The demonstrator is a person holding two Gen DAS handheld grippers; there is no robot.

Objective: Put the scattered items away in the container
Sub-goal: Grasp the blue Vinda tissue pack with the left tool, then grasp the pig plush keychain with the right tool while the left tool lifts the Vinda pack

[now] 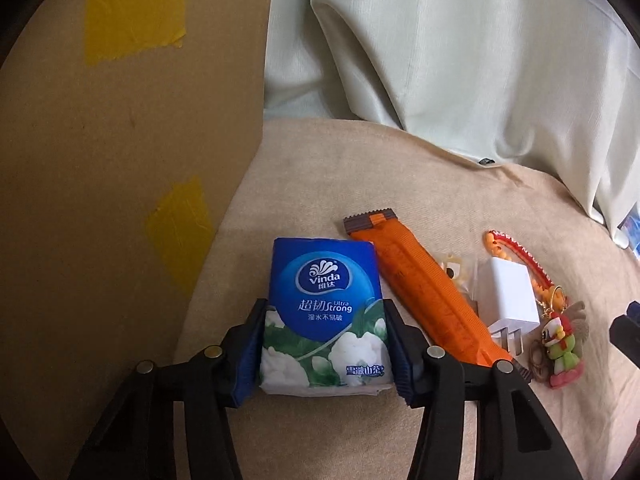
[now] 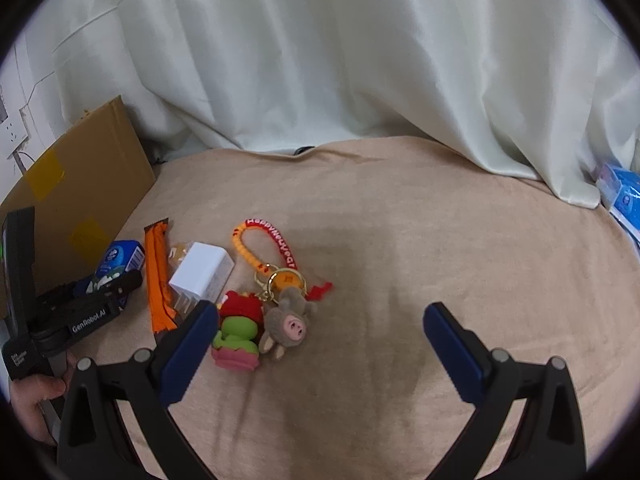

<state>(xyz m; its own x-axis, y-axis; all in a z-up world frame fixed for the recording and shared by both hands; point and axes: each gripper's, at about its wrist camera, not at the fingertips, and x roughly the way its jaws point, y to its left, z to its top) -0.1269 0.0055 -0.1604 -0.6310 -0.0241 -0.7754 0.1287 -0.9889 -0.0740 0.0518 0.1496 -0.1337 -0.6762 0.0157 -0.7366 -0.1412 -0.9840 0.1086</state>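
A: Far left stands the cardboard box (image 1: 120, 184), patched with yellow tape. Just right of it, on the beige surface (image 1: 304, 184), lies the tissue pack (image 1: 324, 312).

B: And the left gripper (image 1: 324, 344)?

A: Its jaws sit on both long sides of the pack, blue pads against the wrapper, so I judge it gripped. The pack looks light and soft, and the film looks slick; a hold across the middle of its width seems right, firm but not crushing.

B: Further right?

A: An orange snack bar (image 1: 432, 296) just beside the pack, then a white charger (image 1: 510, 296), hard and blocky. Past that, a keychain (image 2: 280, 280) with small plush figures, floppy, best taken by the figures.

B: The right gripper (image 2: 320, 336)?

A: Jaws wide apart and empty, hovering near the keychain.
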